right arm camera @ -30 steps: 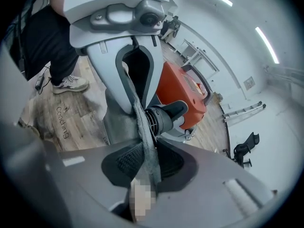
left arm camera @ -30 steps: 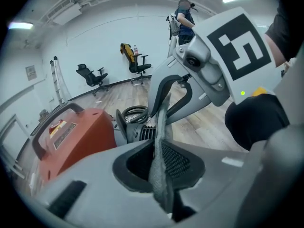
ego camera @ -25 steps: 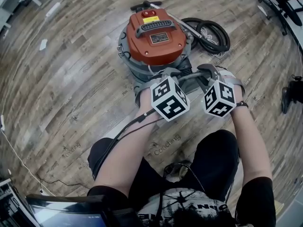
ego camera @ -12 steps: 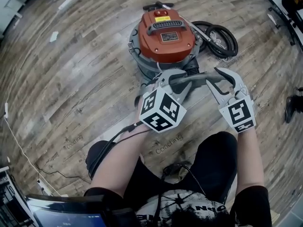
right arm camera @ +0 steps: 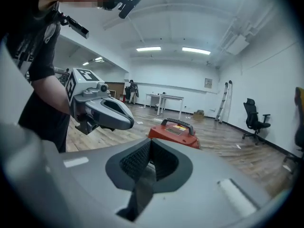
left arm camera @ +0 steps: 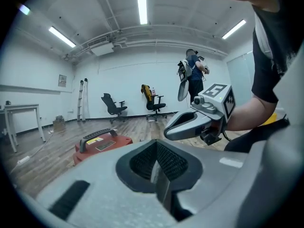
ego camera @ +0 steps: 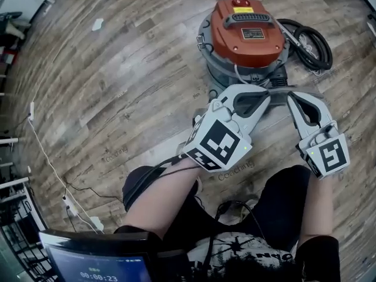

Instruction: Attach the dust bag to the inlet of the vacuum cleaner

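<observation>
The vacuum cleaner stands on the wood floor, its red lid with black handle on a grey drum. It also shows as a red lid in the left gripper view and a red lid in the right gripper view. No dust bag is in view. My left gripper and right gripper hover side by side in front of the drum, tips almost meeting. Both have just closed, jaws together with nothing between them. Each sees the other: right gripper, left gripper.
A black hose lies coiled to the right of the drum. A white cable and power strip run along the floor at the left. Office chairs, a ladder, a table and a person stand far off.
Both grippers have risen from low against the drum's front. Their jaws went from apart to shut, and the right gripper rolled over.
</observation>
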The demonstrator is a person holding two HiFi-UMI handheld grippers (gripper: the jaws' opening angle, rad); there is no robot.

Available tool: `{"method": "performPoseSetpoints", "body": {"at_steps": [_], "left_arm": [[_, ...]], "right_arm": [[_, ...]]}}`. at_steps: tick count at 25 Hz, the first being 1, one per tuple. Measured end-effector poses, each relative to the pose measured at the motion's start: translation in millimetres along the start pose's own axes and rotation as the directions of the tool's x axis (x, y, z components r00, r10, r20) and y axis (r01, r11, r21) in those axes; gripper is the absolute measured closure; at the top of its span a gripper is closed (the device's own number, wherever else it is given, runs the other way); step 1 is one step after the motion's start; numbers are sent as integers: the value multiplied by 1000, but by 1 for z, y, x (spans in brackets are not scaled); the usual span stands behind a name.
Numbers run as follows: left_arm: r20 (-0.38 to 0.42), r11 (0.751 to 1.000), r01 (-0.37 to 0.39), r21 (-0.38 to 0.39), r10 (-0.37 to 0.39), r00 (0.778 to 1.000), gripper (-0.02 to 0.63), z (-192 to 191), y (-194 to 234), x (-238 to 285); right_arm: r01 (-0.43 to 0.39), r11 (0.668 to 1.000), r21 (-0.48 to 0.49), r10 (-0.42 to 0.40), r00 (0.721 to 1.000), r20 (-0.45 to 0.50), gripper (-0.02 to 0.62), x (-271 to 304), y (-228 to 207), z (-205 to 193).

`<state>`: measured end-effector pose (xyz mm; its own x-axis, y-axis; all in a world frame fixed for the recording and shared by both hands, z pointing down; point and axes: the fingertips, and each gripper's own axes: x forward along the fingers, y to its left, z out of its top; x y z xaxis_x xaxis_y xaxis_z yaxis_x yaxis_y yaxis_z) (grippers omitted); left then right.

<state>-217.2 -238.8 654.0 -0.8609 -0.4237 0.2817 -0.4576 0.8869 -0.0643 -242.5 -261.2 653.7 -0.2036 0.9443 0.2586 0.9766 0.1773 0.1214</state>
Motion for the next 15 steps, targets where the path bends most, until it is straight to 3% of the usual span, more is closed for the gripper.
{"method": "performPoseSetpoints", "body": {"at_steps": [9,12,15], "left_arm": [[-90,996,-13,-87,5,996,604,-61,21,-45],[-56,991,-8,-137,0,998,604,-59,32,-52],[7,991,48,-128,-48,999,604,-39,40,-58]], "right_arm": [[-84,996,7,84,995,50,591,21,26,-20],[-100,995,-5,100,994,52,591,28,30,-22],[-129,992,6,129,990,51,591,32,37,-7]]}}
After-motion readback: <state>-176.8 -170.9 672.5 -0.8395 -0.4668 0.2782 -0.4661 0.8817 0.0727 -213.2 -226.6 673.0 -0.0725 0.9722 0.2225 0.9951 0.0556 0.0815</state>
